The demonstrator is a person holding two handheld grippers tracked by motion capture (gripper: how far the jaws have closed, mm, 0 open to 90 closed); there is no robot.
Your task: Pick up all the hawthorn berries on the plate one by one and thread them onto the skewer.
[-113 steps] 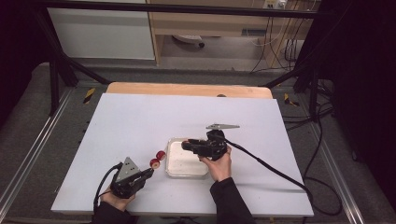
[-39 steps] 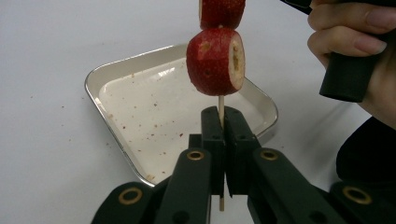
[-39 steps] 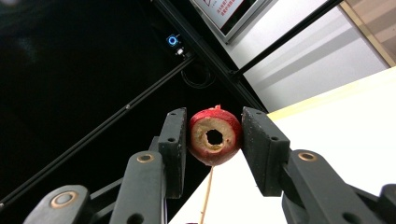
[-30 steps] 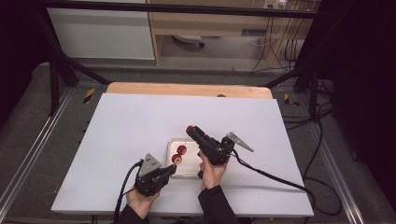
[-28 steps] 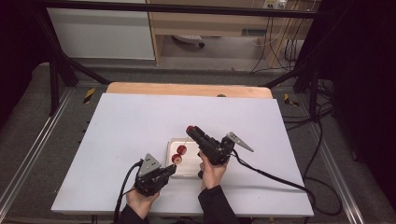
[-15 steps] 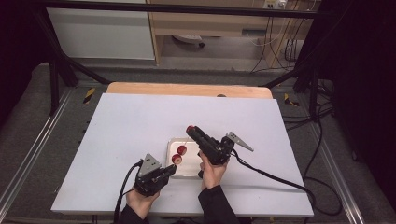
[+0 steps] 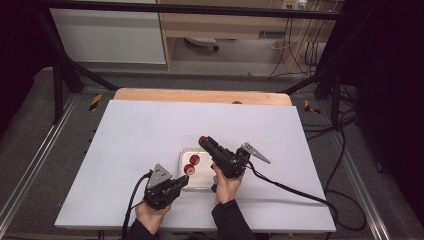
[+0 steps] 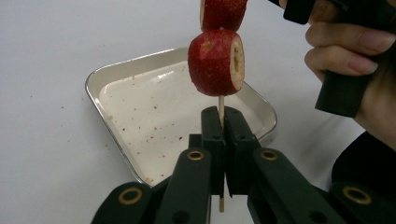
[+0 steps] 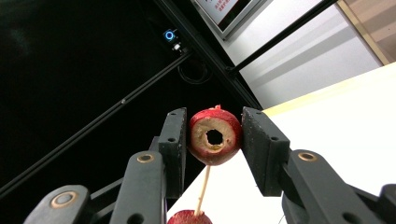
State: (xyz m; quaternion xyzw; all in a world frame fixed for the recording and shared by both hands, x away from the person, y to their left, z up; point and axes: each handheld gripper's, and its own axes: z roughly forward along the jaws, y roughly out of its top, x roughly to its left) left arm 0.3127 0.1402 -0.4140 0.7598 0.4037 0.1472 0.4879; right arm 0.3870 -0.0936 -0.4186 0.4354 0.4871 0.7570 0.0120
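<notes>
Left gripper (image 8: 223, 126) low at the near edge of the white worktop (image 7: 140, 135), jaws clenched on the lower end of a thin wooden skewer (image 8: 221, 105), which rises straight up from between the pads. Two red hollowed fruit pieces threaded on that skewer: the lower one (image 8: 216, 62) just above the jaws, cut face with pale flesh turned to the side, the second (image 8: 223, 13) touching it from above. Behind them, on the worktop, a shallow rectangular white metal tray (image 8: 100, 79), speckled with small red crumbs.

Right gripper (image 9: 214, 140) lifted above the far side of the tray and tilted upward (tip pointing away from the person), jaws grasping a third red fruit ring with a round hole through its pale core (image 9: 215, 136). Both pads pressed against its red skin. Skewer tip seen just below this ring, perhaps already touching its underside; hard to tell from this angle. From above, the same red ring (image 7: 203, 140) seen at the gripper tip, the two threaded pieces over the tray between the hands.
</notes>
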